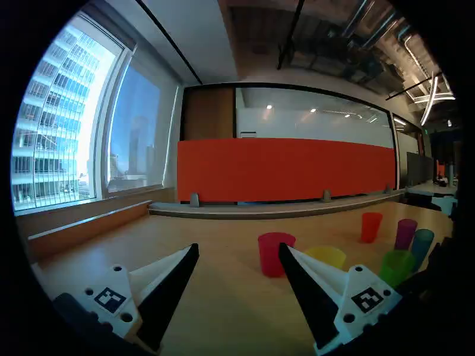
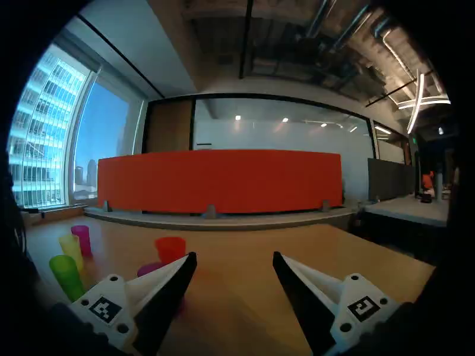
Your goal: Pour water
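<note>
Left gripper view: the left gripper [image 1: 237, 246] hangs released over a smooth wooden table [image 1: 228, 311], a glossy tapered red cup [image 1: 274, 255] (translucent plastic) lower centre; right gripper [image 2: 233, 255] released too.

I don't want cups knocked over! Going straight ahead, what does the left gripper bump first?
Probably the nearest red cup, standing slightly right of centre before the open left gripper; depth is unclear.

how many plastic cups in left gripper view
6: red plastic cup centre; yellow cup beside it; orange cup farther back; purple cup, teal cup, green cup at right. More may be hidden.
</note>
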`<act>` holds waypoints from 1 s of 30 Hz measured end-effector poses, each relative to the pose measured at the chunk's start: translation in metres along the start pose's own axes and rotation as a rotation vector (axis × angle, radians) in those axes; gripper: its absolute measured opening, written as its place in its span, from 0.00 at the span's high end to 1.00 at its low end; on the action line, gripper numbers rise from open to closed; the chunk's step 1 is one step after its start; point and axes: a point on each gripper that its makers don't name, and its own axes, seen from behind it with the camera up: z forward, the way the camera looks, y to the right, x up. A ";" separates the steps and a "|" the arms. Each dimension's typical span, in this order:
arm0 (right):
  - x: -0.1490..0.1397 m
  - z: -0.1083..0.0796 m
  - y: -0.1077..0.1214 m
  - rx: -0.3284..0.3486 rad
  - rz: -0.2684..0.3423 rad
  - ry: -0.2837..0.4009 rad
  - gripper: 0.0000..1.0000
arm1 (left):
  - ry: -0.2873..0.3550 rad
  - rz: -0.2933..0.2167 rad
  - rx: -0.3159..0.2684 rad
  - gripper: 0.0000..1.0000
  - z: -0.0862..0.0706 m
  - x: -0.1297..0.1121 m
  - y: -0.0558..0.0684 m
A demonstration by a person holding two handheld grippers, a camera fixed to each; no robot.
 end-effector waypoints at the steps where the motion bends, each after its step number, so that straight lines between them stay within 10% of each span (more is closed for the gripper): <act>1: 0.000 0.000 -0.001 0.001 -0.001 -0.001 0.01 | 0.000 0.000 0.000 0.00 0.000 0.000 0.000; 30: -0.003 0.003 -0.006 0.007 -0.010 -0.015 0.01 | 0.000 0.000 0.000 0.00 -0.001 0.000 0.000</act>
